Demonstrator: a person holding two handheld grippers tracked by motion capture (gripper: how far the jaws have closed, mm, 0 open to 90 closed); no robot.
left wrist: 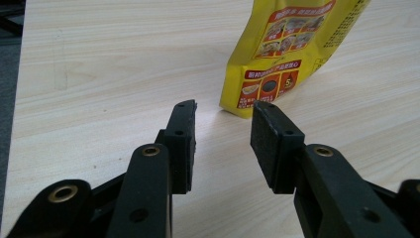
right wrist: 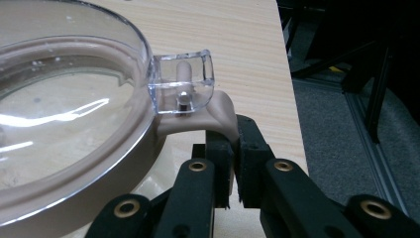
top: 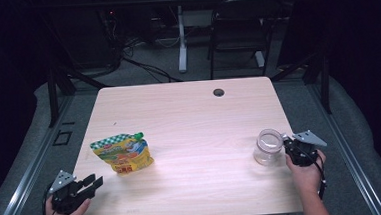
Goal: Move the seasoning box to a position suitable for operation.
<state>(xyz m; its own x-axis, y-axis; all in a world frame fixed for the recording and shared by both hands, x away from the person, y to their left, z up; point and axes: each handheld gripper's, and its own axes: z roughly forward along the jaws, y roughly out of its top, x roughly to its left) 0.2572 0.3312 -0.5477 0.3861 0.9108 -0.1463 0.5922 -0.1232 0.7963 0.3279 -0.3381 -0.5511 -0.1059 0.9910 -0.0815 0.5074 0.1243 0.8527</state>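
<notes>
A yellow spouted pouch [top: 122,152] with a green cap and a checked top stands on the left part of the wooden table [top: 194,112]. My left gripper [top: 95,181] rests near the front left corner, open and holding nothing. In the left gripper view the pouch [left wrist: 292,49] stands just beyond the left gripper [left wrist: 223,111], slightly to the right. A clear jar [top: 268,147] with a lid stands near the right edge. My right gripper [top: 287,144] is shut on the lid's beige tab [right wrist: 218,111], below a clear latch [right wrist: 182,82] beside the lid [right wrist: 64,114].
A round cable hole [top: 218,92] sits near the table's far edge. Beyond the table are a black chair [top: 239,29], a white desk leg [top: 181,43] and cables on the floor. The jar stands close to the table's right edge [right wrist: 289,99].
</notes>
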